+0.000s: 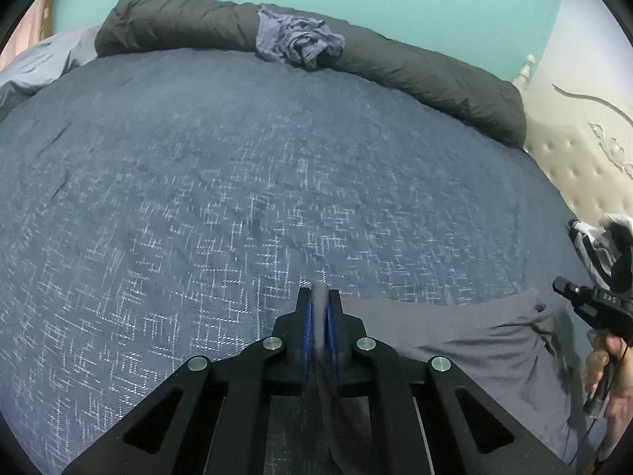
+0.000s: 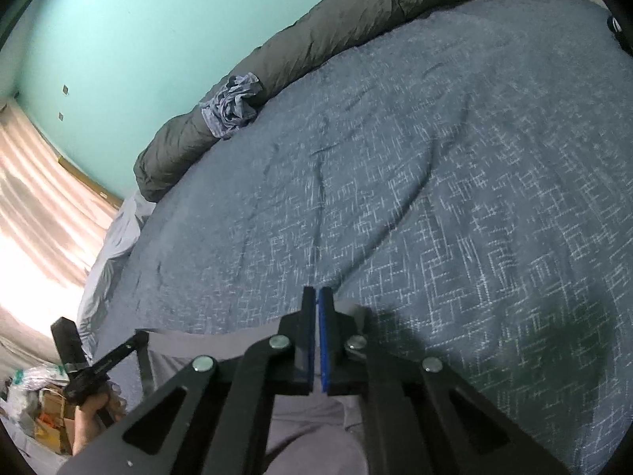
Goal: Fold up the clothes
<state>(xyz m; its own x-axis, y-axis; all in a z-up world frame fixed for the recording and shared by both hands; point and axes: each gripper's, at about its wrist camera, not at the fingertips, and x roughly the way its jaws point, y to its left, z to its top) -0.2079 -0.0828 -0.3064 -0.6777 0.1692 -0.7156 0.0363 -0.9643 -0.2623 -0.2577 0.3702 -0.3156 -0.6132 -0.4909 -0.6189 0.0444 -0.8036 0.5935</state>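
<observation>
Early — both tongs, left gripper (image 1: pixel 320 316) and right gripper (image 2: pixel 317 336), pinch the grey garment (image 1: pixel 455 340); crumpled blue cloth (image 1: pixel 298 41) at 12 o'clock waits — 0 folds visible.

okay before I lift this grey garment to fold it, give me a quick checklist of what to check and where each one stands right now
1. Left gripper pinching the grey garment: ok, fabric sits between its pads.
2. Right gripper shut: ok. Cloth caught in it: cannot tell, the pads look closed with the garment just beneath.
3. Garment flat between the grips: not ok, wrinkled near the right side.
4. Bedspread ahead clear for folding: ok.
5. Crumpled blue cloth out of the way: ok, far off on the rolled duvet.
</observation>
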